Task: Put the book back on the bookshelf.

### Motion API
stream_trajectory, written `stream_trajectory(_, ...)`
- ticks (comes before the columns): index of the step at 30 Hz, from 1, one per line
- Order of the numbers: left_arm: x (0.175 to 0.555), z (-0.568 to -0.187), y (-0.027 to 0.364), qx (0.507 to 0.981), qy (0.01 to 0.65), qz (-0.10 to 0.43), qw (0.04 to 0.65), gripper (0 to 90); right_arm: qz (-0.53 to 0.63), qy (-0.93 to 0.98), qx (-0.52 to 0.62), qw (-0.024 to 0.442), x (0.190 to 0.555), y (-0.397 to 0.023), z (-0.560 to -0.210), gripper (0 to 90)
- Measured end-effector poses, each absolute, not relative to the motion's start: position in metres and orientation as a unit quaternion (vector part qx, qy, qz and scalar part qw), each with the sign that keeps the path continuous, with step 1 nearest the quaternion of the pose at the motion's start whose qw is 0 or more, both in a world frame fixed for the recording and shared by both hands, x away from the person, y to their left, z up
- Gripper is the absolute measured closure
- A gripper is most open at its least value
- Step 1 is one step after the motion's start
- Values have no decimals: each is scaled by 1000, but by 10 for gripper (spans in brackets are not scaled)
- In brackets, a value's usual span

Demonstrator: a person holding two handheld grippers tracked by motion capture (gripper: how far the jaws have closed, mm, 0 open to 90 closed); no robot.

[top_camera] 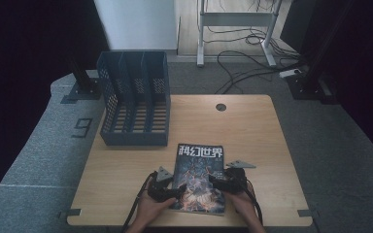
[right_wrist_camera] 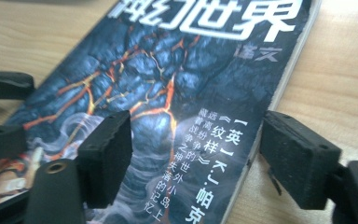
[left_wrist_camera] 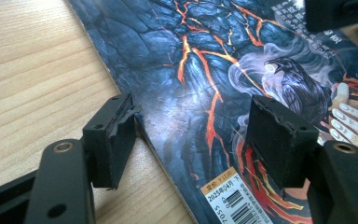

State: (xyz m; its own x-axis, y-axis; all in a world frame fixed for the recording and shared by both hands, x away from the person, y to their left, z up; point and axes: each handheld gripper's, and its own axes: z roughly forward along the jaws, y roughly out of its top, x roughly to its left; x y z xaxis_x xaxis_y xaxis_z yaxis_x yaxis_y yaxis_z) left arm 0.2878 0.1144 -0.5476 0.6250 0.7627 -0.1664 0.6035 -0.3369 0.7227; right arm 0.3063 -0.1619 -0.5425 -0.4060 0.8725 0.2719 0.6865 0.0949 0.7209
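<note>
A grey file rack (top_camera: 135,99) stood at the back left of the wooden table (top_camera: 252,131), its slots facing the person. In front of it, near the table's near edge, a magazine (top_camera: 199,177) lay flat, cover up, with white Chinese lettering across the top and dark rock veined with orange below.

The left gripper (top_camera: 176,190) sat at the magazine's left edge, held by the left hand (top_camera: 151,209). In the left gripper view its jaws stood wide apart and straddled that edge: one pad rested over bare wood with its tip just at the magazine's (left_wrist_camera: 205,79) edge, the other over the cover near the price sticker (left_wrist_camera: 230,196). Neither pad clamped the paper.

The right gripper (top_camera: 214,181) sat at the magazine's right edge, held by the right hand (top_camera: 243,206). In the right gripper view its jaws also stood fairly wide and straddled the edge, one pad above the cover, the other over the table (right_wrist_camera: 349,84) just beside the magazine (right_wrist_camera: 163,88). The pads did not press on the magazine. The left gripper's black jaws showed at the left of that view, across the cover.

Beyond the table, cables (top_camera: 245,60) trailed over the floor beneath a metal frame (top_camera: 235,22).
</note>
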Motion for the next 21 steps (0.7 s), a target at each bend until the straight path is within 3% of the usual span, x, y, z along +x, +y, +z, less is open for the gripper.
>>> stream_trajectory(10,288,-547,114,812,421,102,393,326,459,721,511,98,309,-169,-528,356)
stream_trajectory(21,288,-548,115,812,419,99,394,328,418,722,542,106,326,-171,-539,349)
